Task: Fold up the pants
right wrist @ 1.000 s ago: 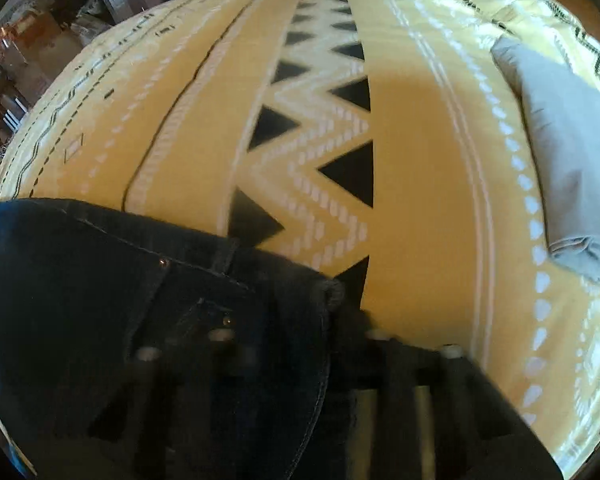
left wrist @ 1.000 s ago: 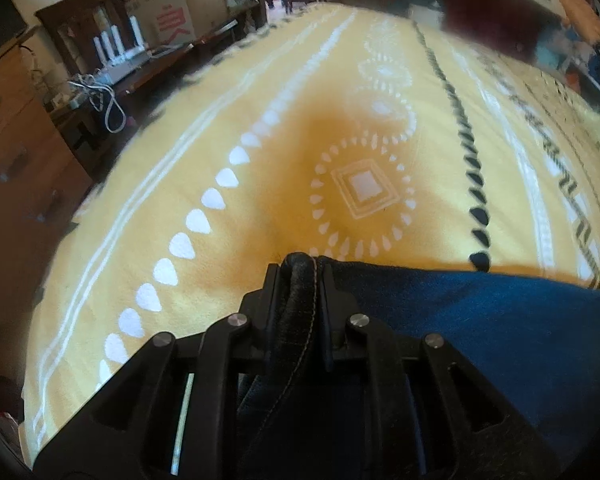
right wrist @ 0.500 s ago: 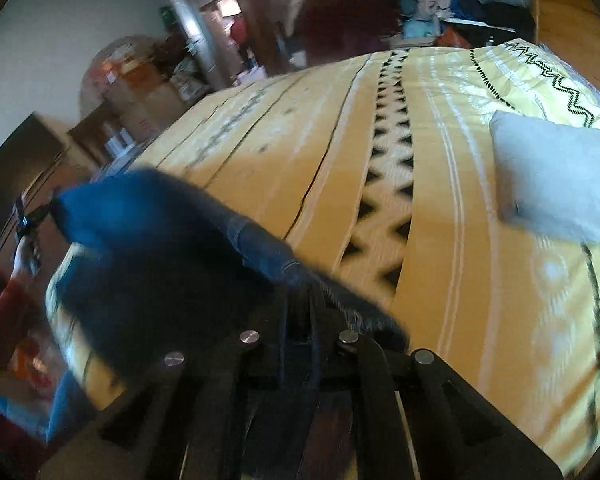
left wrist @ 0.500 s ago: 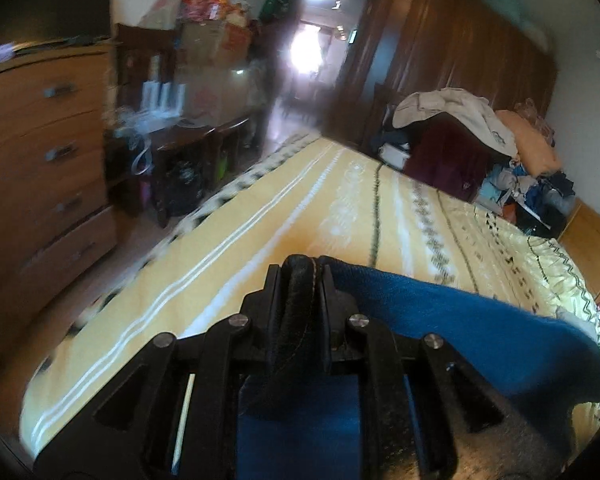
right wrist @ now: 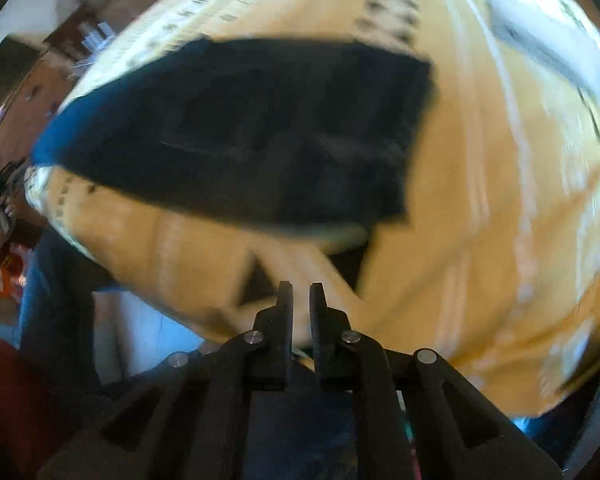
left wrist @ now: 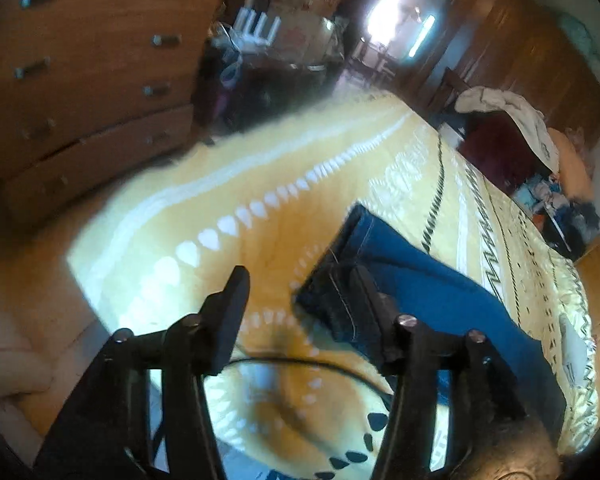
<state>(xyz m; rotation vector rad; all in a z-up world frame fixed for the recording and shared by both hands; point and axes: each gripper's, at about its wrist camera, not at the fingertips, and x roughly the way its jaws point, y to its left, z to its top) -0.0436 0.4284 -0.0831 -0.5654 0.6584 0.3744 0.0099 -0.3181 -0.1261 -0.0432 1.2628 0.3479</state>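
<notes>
— Looking at the whole bed first: the yellow bedspread [left wrist: 260, 184] covers almost everything, and the pants [right wrist: 236, 128] lie on it as one dark, compact shape with rather straight edges. To me this looks like a fold that is already made.

— So the task is finished, you think?

— Mostly, but I cannot be sure. In the right wrist view the picture is blurred, so I cannot count the layers. In the left wrist view the pants [left wrist: 420, 292] lie flat, and the end near the claw shows a thick stitched edge, like cloth doubled over. One more fold, or some smoothing, may be left.

— And the grey thing far away?

— A grey folded cloth [right wrist: 540, 40] lies well apart from the pants, near the far edge of the bed. I cannot tell what it is.

— What do the claws hold?

— Nothing, as far as I see. The left gripper [left wrist: 300, 284] is opening its jaws and only bedspread shows between them; one finger passes in front of the pants' corner, and I cannot tell if it touches. The right gripper [right wrist: 300, 292] has its jaws nearly together, parting a little, with an empty slit between them, above the bed's near edge.
</notes>
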